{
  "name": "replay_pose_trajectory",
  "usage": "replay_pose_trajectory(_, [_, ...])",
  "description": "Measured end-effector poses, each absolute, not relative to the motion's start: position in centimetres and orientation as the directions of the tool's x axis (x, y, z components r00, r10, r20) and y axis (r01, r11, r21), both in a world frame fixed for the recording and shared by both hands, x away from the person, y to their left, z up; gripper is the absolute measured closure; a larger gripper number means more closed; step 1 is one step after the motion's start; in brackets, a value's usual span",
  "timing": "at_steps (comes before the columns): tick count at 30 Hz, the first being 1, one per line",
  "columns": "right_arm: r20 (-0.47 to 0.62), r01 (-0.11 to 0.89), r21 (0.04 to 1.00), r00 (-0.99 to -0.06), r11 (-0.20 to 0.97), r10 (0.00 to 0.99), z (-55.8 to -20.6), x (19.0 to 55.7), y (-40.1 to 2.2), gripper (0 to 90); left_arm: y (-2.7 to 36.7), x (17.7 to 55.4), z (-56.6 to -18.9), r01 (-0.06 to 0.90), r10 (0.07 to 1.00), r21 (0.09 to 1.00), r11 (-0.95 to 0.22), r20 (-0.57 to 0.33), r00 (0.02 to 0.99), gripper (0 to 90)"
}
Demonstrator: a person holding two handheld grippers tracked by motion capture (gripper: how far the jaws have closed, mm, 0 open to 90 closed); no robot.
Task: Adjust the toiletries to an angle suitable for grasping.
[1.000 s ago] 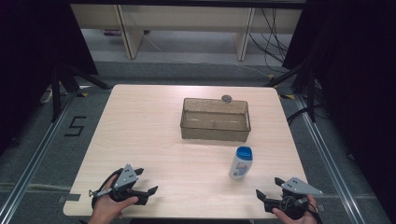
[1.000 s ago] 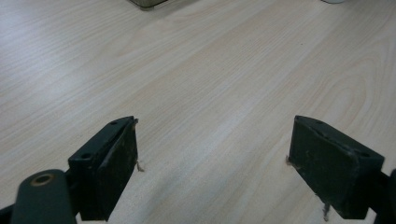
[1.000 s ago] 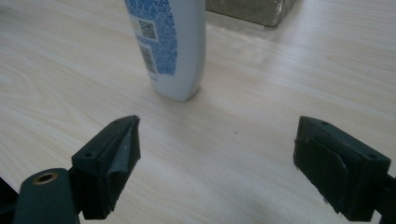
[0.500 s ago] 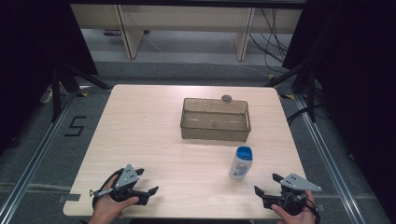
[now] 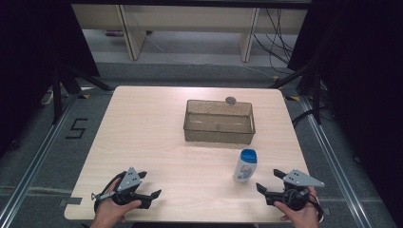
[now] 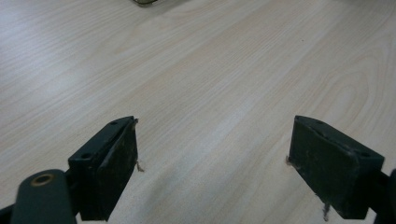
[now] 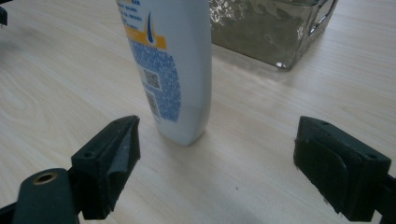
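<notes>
Vs. a sec ago: right gripper (image 5: 271, 182) sits a bit farther in from the table's right edge, closer to the bottle; left gripper (image 5: 148, 191) hasn't shifted. Bottle and bin same spots.

White plastic bottle w/ blue cap (image 5: 245, 166) stands upright on the light wood-grain table (image 5: 142, 128), long axis vertical, cap up. It's at the near right of the table, just in front of the clear rectangular plastic bin (image 5: 219, 121), apart from it. In the right gripper view the bottle (image 7: 173, 65) shows a blue-patterned label w/ an orange band and a QR code facing the camera; bin (image 7: 266, 28) is behind it.

Right gripper's jaws wide apart, nothing between them; the bottle's base is ahead of the tips, toward the left jaw's side, not touching. Left gripper at near left of table, well apart from the bottle, jaws also spread wide over bare wood, holding nothing.

Small round grey thing (image 5: 231, 100) lies just behind the bin's far wall; too small to tell what.
</notes>
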State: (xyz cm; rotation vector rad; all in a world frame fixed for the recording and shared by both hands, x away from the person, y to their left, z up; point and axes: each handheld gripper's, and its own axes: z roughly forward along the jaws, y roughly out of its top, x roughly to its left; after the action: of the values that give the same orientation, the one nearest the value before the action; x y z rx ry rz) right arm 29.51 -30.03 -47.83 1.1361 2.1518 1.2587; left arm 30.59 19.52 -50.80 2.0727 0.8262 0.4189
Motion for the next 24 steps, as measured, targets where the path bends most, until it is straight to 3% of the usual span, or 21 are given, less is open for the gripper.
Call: replay_pose_trajectory(24, [0.037, 0.392, 0.870, -0.656, 0.298, 0.754, -47.6, 32.1, -27.9, 15.8, 19.3, 30.6, -51.0, 0.414, 0.690, 0.820, -0.396, -0.032, 0.723, 15.3])
